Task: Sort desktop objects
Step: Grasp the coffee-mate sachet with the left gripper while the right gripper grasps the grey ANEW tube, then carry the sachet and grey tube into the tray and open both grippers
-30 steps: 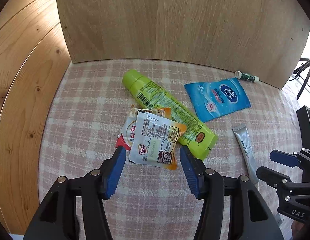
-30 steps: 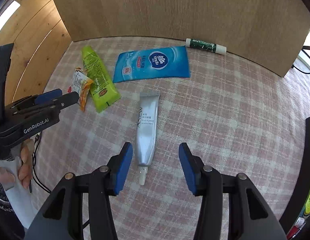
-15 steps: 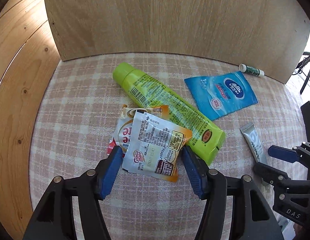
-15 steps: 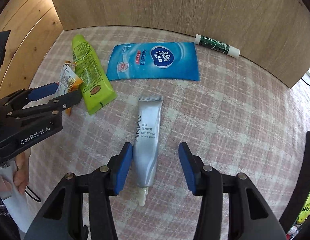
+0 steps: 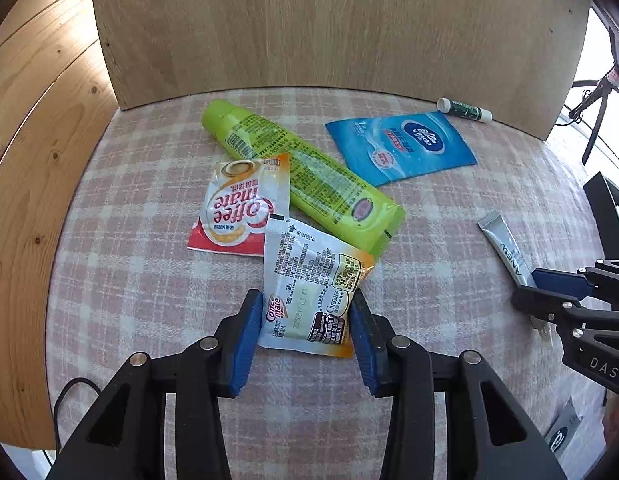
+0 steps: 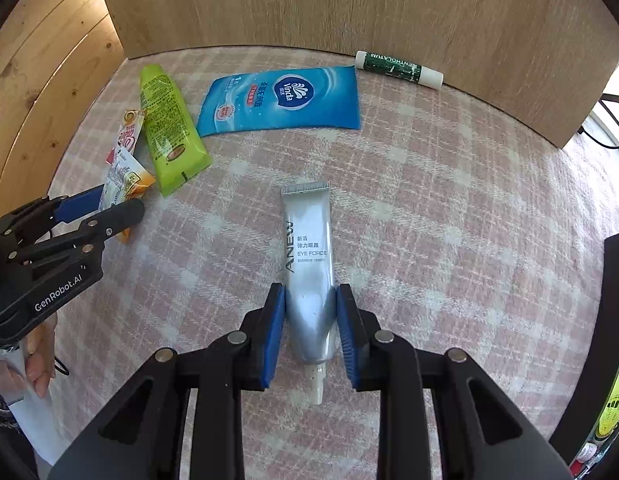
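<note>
Left gripper point(image 5: 305, 332) is clamped on a white sachet point(image 5: 309, 292) just in front of the green tube point(image 5: 305, 176). Right gripper point(image 6: 311, 328) is clamped on a silver tube point(image 6: 309, 264), well right of the green tube.

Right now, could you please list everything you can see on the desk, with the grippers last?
Coffee-mate sachet, face down: 1, white and orange, between the left fingers.
Coffee-mate sachet, face up: 1, red and white, beside the green tube.
green tube: 1, lime, lying diagonally mid-cloth.
Vinda wipes pack: 1, blue, flat near the back board.
Mentholatum lip balm: 1, green and white, against the back board.
ANEW eye cream tube: 1, silver, between the right fingers.
checked tablecloth: 1, pink and white.
left gripper: shut on the face-down sachet.
right gripper: shut on the eye cream.
</note>
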`<state>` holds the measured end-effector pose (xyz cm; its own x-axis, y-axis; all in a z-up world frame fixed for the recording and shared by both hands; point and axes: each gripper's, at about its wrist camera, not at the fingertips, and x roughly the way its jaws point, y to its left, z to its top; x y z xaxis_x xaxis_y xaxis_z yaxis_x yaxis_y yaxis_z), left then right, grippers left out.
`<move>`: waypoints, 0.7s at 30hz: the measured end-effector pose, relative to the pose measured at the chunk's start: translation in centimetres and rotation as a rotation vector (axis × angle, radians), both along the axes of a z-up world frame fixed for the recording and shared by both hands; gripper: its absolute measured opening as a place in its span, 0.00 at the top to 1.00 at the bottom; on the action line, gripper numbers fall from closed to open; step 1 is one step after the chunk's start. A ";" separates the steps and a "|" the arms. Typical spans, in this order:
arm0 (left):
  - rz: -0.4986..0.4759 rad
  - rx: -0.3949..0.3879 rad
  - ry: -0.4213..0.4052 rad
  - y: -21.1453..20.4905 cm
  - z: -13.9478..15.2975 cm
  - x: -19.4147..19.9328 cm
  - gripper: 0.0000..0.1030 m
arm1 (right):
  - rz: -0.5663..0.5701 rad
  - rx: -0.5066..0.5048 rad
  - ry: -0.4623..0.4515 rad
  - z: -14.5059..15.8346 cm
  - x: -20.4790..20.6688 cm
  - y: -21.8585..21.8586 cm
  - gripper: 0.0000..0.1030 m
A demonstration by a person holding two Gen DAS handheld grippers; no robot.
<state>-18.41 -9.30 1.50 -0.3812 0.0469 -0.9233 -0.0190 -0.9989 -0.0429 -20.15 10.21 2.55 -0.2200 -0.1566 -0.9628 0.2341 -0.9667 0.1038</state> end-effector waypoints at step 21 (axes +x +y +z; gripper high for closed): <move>-0.233 0.151 0.078 18.5 6.9 -0.1 0.63 | -0.255 -0.060 0.132 7.7 5.8 16.7 0.76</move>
<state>-18.49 9.15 8.40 -0.4139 0.2767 -0.8673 -0.2567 -0.9495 -0.1804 -14.31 26.94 10.23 -0.3822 -0.1364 -0.9140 -0.0003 -0.9890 0.1477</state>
